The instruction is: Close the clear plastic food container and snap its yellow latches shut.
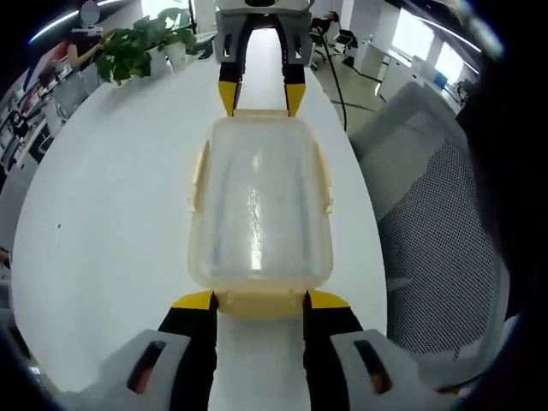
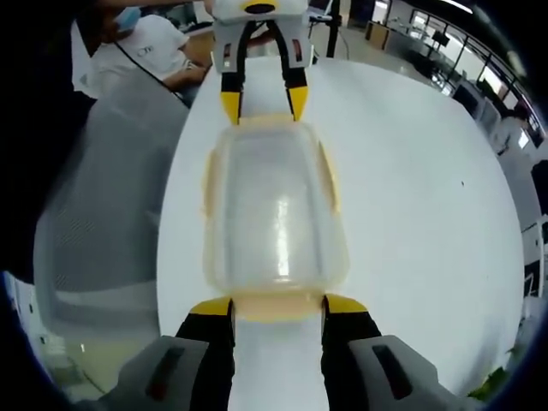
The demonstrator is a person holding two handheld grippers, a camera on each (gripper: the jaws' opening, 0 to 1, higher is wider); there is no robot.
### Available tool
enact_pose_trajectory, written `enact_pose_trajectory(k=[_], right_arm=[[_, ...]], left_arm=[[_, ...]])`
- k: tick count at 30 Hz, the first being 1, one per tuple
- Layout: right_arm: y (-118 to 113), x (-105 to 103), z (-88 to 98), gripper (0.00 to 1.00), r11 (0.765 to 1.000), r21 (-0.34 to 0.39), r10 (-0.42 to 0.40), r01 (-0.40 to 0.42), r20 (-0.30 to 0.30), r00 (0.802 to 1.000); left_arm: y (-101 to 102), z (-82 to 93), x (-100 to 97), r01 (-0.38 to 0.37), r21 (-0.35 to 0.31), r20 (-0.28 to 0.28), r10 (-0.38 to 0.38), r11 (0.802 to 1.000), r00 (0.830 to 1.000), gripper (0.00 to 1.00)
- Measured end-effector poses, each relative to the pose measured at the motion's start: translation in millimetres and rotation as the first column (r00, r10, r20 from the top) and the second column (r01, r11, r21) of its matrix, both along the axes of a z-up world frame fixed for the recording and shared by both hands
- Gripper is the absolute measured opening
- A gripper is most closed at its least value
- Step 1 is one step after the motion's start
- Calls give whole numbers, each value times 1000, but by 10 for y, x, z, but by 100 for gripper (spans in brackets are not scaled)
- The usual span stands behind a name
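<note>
One clear food container (image 1: 259,205) with its lid on sits on the white desk (image 1: 111,223), and I count two yellow latches along its long sides, one per side (image 1: 199,175) (image 1: 325,175), plus yellowish tabs at the two short ends. Two grippers face each other over it: the left gripper (image 1: 261,301) at one short end, the right gripper (image 2: 276,306) at the other, both with jaws spread apart around the end tab, not clamped. Beyond that there's one mesh-backed chair (image 1: 445,248) beside the desk and one potted plant (image 1: 137,47) at the far end.
</note>
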State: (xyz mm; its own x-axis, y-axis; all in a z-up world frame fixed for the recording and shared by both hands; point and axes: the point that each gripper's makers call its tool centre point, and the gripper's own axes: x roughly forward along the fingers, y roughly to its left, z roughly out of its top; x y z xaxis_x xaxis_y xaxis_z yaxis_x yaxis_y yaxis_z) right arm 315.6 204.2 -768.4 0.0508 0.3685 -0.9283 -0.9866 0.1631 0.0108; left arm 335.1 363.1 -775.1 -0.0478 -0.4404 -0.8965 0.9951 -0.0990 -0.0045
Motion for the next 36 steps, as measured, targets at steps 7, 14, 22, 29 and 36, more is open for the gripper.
enact_pose_trajectory(k=[7, 14, 22, 29, 36], right_arm=[[-46, 5, -6, 38, 1000, -11, -2, 2, 5, 1000], [-70, 0, 17, 38, 1000, -12, 5, -5, 13, 1000], [-109, -15, 8, 38, 1000, -22, 7, -6, 16, 1000], [-135, -41, -7, 38, 1000, -27, 6, -6, 13, 1000], [-126, -35, -52, 38, 999, -31, 8, -7, 18, 1000]], left_arm=[[-52, 3, 6, 1, 0, 0, -1, 1000, 1000, 38], [-73, 9, -7, -4, 2, -5, 4, 1000, 1000, 38], [-111, 11, -28, -2, 1, -5, 2, 1000, 1000, 38], [-139, 43, -68, 23, 20, 17, -23, 1000, 1000, 38], [-119, -20, -53, 6, 29, 1, -6, 1000, 1000, 38]])
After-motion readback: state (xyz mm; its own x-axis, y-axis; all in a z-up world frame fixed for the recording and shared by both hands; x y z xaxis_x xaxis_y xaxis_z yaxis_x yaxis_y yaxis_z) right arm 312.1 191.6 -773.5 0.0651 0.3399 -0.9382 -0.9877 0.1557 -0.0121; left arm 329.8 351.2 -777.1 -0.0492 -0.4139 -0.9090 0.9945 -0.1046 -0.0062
